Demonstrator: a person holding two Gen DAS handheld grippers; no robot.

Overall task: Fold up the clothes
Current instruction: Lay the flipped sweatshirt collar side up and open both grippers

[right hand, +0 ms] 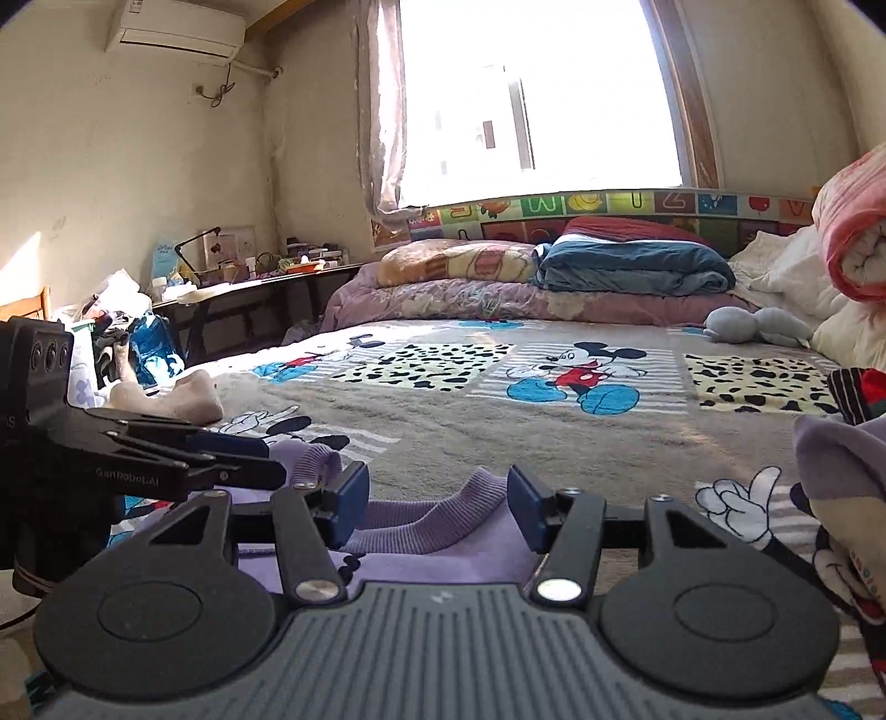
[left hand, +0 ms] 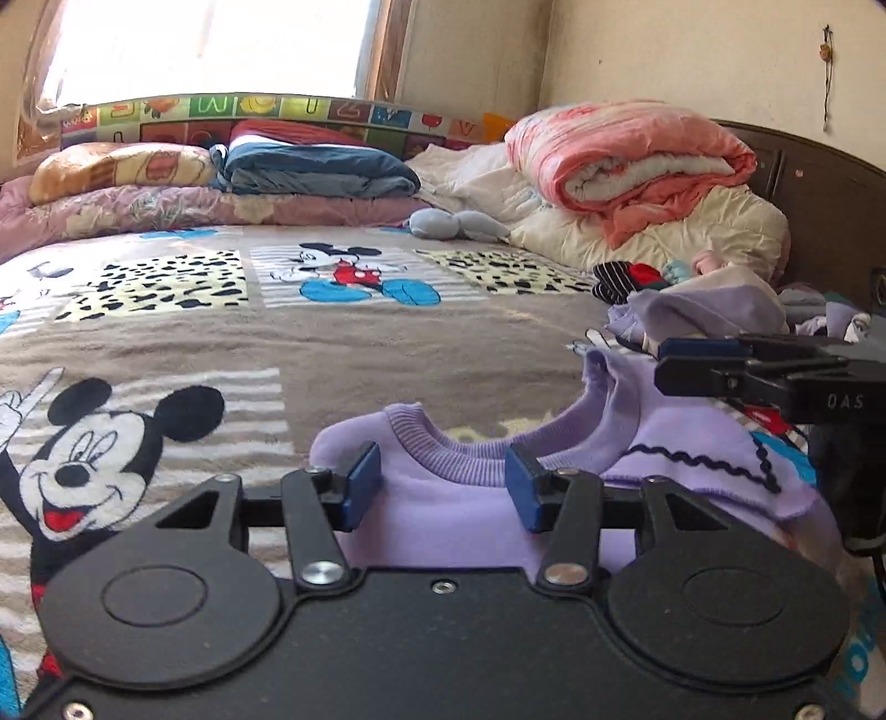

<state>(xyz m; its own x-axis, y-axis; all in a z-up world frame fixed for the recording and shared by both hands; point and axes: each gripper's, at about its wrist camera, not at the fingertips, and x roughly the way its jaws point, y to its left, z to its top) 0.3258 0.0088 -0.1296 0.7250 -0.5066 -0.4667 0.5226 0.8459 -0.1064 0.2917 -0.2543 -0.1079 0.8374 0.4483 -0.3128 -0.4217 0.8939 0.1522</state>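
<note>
Purple sweater lies on the bed; left gripper and right gripper jaws half open, gripping nothing.

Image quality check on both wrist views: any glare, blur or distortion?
Left wrist: window blown out to white, bed blanket evenly lit, purple sweatshirt sharp, headboard bowed by the fisheye. Right wrist: window clipped and flaring, wall left of it dimmer, black corner vignetting.

Sweatshirt on bed; clothes pile right.
</note>
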